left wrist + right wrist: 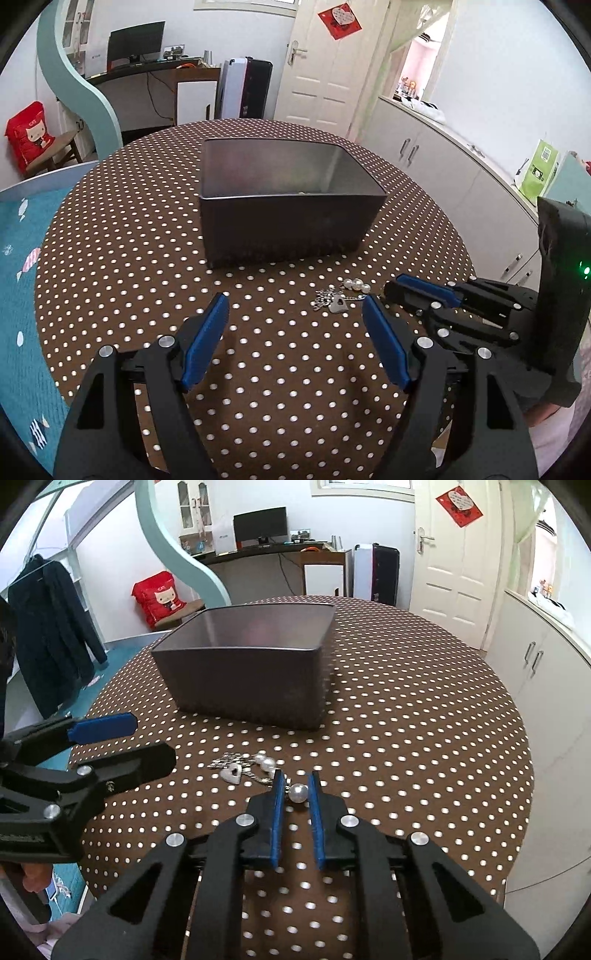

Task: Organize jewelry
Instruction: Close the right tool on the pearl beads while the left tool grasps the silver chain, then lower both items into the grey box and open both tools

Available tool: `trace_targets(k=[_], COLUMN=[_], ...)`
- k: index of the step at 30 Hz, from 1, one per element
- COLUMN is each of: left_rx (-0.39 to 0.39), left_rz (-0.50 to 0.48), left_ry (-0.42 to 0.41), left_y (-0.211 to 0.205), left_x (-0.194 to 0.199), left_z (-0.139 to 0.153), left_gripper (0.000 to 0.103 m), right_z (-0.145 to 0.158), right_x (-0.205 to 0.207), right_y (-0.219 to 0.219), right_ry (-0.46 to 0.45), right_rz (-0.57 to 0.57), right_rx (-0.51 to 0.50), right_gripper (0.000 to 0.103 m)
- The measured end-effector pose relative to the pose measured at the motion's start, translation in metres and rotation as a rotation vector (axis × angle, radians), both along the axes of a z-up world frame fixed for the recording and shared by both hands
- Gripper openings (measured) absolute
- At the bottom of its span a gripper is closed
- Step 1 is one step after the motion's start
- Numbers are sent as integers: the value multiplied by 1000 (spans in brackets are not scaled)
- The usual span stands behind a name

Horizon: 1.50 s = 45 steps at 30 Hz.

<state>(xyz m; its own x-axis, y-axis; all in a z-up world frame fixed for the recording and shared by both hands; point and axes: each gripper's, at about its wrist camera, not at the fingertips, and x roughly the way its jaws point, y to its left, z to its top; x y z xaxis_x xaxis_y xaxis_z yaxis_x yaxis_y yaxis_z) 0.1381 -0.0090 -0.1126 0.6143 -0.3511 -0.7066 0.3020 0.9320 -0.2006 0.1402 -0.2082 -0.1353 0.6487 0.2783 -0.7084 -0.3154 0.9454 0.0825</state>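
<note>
We see a round table (pixel 110 258) under a brown cloth with white dots; a dark grey open box (pixel 288 206) stands near its middle, and the jewelry (pixel 255 770) lies on the cloth in front of the box, outside it.

The jewelry is a small tangle: a silver chain with a flat heart-shaped pendant (pixel 232 772), a couple of pearls (pixel 266 762) beside it, and one larger pearl (pixel 298 792) at the near end.

Our right gripper (pixel 295 781) reaches down to that near end; its blue pads stand narrowly apart with the larger pearl between them, and the chain runs against the left pad (whether the pads actually press on the pearl we cannot tell from this view, though the jaws read as closed down around it).

Our left gripper (pixel 295 306) hangs over bare cloth just left of the jewelry with its jaws spread wide and nothing between them; its right finger tip (pixel 373 306) sits just beside the pendant.
</note>
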Motion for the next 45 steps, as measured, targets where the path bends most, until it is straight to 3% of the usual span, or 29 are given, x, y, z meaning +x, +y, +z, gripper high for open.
trace_targets(k=[6,10,11,13,16,24,28,29,31,32,35,37,38,45], left_rx=[25,110,142,215,234,153,88,79,81,94,124,150,158,145], left_rz=[-42,-75,-74,-98,-80,-61,-133,-138,-177,-191,-212,-216,-200,-153], left_ry=[21,35,0,-50,-57,-66,-57,-52,-39,-48,-32,9,-22,-11], left_y=[-23,-41,-45,-54,-56,-38,-38,-40,-52,-57,-72,-80,-81,-71], left_x=[13,19,17,14,14,20,19,20,23,24,29,37,34,41], left_z=[-12,-27,-28,-31,-32,-13,-5,-5,-9,-11,-21,-34,-37,-38], left_gripper=[75,39,34,13,0,0,2,6,50,55,50,14,8,7], right_z=[6,10,10,10,12,23,28,28,27,27,25,24,24,24], right_x=[-2,-2,-2,-2,1,3,4,5,6,6,6,6,7,9], right_y=[-18,-28,-30,-31,-32,-28,-26,-24,-24,-24,-27,-30,-32,-38], right_ry=[-14,-23,-24,-23,-24,-49,-62,-62,-56,-54,-50,-47,-47,-44], right_rz=[-31,-54,-56,-55,-54,-33,-25,-22,-21,-24,-29,-37,-41,-66], right_rx=[25,30,33,37,39,39,38,36,39,38,40,38,38,51], right_gripper=[12,12,12,12,12,12,12,12,12,12,12,12,12,12])
